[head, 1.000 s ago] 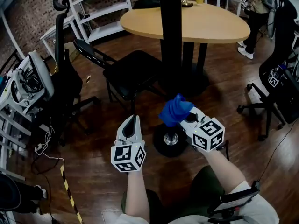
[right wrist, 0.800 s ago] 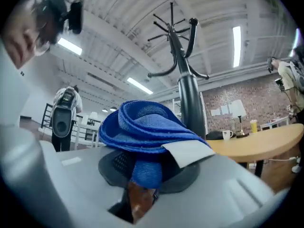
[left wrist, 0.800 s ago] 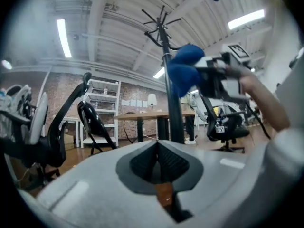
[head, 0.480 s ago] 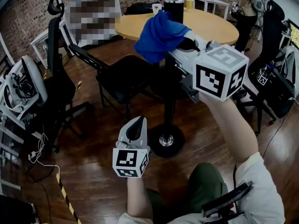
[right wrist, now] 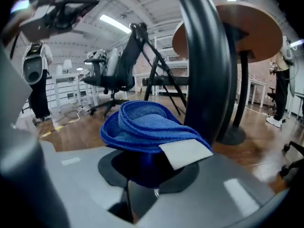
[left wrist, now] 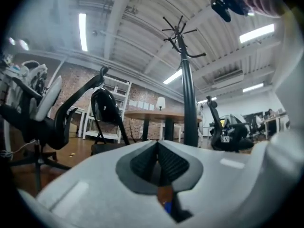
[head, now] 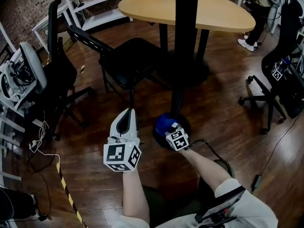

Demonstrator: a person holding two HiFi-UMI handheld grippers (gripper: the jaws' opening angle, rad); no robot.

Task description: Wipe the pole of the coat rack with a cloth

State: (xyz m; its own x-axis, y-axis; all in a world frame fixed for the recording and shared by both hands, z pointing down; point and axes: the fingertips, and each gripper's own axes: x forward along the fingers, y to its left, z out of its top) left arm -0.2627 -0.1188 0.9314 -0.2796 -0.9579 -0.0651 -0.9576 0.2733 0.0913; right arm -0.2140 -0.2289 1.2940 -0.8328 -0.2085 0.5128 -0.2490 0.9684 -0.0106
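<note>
Black coat rack pole (head: 182,56) rising from the wooden floor (head: 228,115), blue cloth (head: 163,123) against its lower end, clamped in the right gripper (head: 171,132) jaws, left gripper (head: 126,117) just beside, jaws together on nothing, black chair (head: 133,61) and round wooden table (head: 223,15) behind

Cloth (head: 164,123): blue, bunched in folds, white tag showing, pinched in right claw (right wrist: 145,167). It sits low at frame centre, against the foot of the pole (head: 183,51). Pole: black, round, upright, rising from round black base (head: 187,126) past the top edge. Hooks (left wrist: 178,25) branch at its top.
</note>
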